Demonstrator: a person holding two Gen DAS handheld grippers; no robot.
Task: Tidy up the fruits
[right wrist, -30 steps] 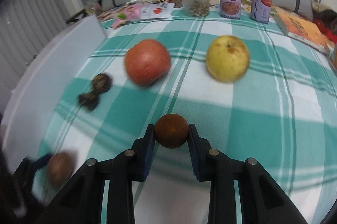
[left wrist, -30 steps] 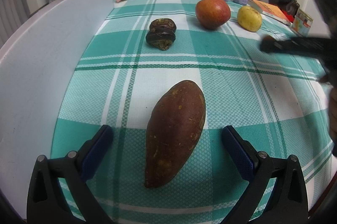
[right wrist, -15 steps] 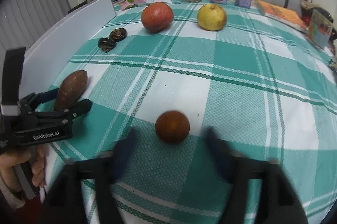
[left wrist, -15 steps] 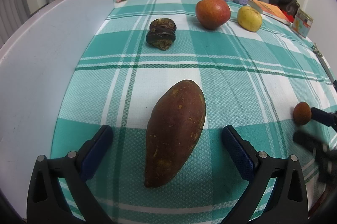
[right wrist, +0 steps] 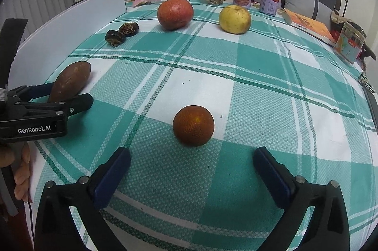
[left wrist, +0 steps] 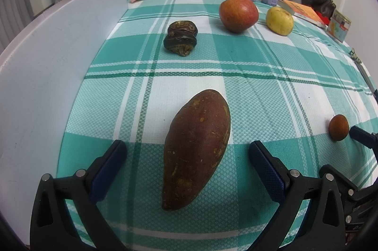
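While left tongs (left wrist: 186,156) gape around the sweet potato (left wrist: 197,147), right tongs (right wrist: 191,168) gape empty.

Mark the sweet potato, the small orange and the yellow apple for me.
sweet potato (left wrist: 197,147), left wrist view, middle of its body
small orange (right wrist: 193,125), right wrist view, front face
yellow apple (right wrist: 234,19), right wrist view, centre

You see a woven checked cloth (right wrist: 259,95) — matt; the orange (right wrist: 193,125) is pebbly and dull, the sweet potato (left wrist: 197,147) rough-skinned, the white board (left wrist: 47,57) smooth.
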